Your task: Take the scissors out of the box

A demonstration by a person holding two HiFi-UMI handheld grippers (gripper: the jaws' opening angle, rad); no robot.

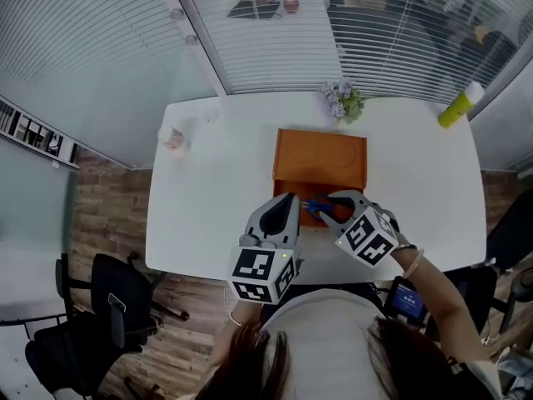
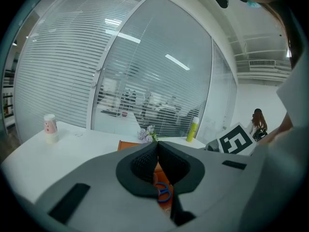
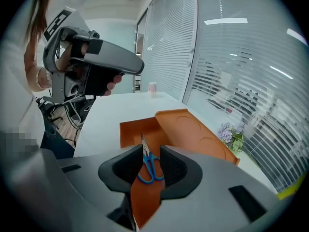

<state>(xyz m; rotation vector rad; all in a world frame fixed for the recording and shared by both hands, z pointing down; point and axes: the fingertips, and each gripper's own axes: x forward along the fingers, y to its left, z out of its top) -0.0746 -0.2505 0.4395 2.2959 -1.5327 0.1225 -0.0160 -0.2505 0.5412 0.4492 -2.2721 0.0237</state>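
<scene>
1. Task not done. The blue-handled scissors (image 3: 150, 167) lie flat on the floor of the orange box (image 3: 129, 132), at the end nearest the person.
2. The box sits on the white bench (image 1: 208, 182) with its lid (image 1: 321, 152) swung open on the far side, so access is free.
3. Right claw (image 3: 151, 153): spread, pinching nothing. It tilts down over the open box, above the scissors.
4. In the right gripper view the scissor handles line up with the gap between the pads, and the blades run on toward the far wall. The pads look clear of the scissors, with no contact visible.
5. Left claw (image 1: 283, 202): pressed together, with nothing between the tips. It hangs at the box's left front edge, just beside the right claw. The scissors show beyond it, lower down.
6. Progress, as a judgement: the approach is about complete and the grasp is not yet made.
7. What is left: drop the right claw around the handles or the pivot, close it, lift the scissors clear of the walls and put them on the bench.
8. Risk: the scissors lie flat and thin on the floor, so the pads may slide over them or scrape the bottom.
</scene>
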